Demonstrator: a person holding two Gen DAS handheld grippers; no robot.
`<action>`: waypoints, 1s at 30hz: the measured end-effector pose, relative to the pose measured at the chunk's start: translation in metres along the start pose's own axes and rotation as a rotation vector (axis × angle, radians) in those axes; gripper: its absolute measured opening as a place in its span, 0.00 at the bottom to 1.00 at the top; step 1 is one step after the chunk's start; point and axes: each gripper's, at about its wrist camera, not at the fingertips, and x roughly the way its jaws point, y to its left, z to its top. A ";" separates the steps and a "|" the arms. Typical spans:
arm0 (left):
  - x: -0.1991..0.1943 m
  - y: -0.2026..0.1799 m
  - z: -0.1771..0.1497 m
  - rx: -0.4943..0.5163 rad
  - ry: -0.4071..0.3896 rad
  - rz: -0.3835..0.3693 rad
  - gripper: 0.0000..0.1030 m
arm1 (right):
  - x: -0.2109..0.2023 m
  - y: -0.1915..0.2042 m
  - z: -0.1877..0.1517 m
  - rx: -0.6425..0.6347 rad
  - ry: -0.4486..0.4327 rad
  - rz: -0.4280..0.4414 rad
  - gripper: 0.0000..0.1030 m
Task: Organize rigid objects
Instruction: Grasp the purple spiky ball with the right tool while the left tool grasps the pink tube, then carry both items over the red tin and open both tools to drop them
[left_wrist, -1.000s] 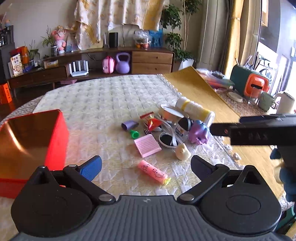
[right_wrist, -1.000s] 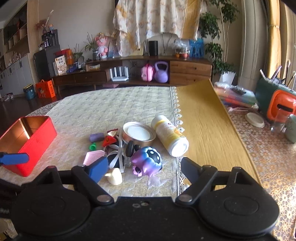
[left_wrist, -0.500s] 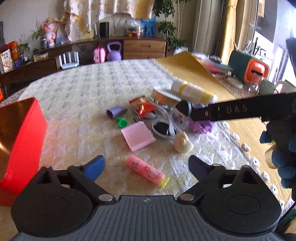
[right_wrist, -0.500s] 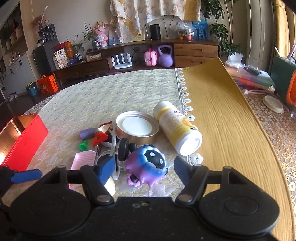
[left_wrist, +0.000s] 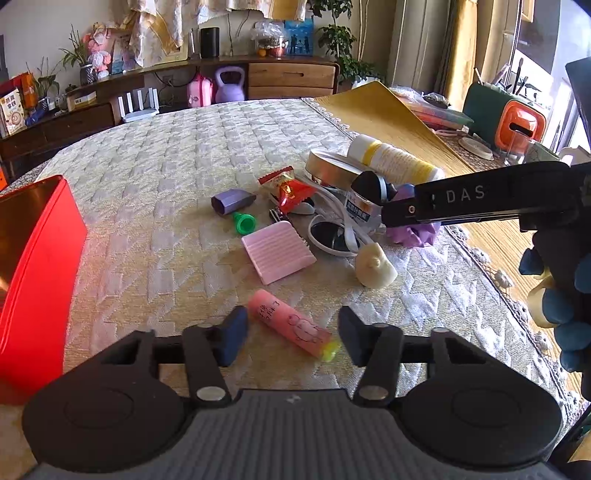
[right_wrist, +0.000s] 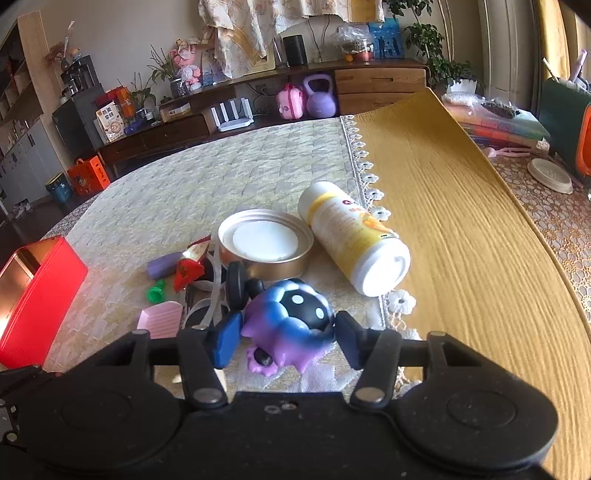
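With both pick-ups only begun, closing in: left tool narrowing around the pink tube, nearest of the clutter to the red tin; right tool narrowing around the purple spotted toy, farther from that tin. Pads not yet pressing on either. Next: finish both pinches, lift, carry to the tin. Both angled down at the worktop.
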 end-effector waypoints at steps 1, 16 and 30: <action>0.000 -0.001 0.000 0.005 -0.001 0.010 0.37 | 0.000 0.000 0.000 0.002 -0.001 0.001 0.52; -0.016 0.017 -0.001 -0.029 -0.012 0.038 0.15 | -0.034 0.011 -0.017 -0.036 -0.030 -0.035 0.52; -0.097 0.060 0.010 -0.125 -0.127 0.009 0.15 | -0.088 0.077 -0.015 -0.149 -0.084 0.054 0.52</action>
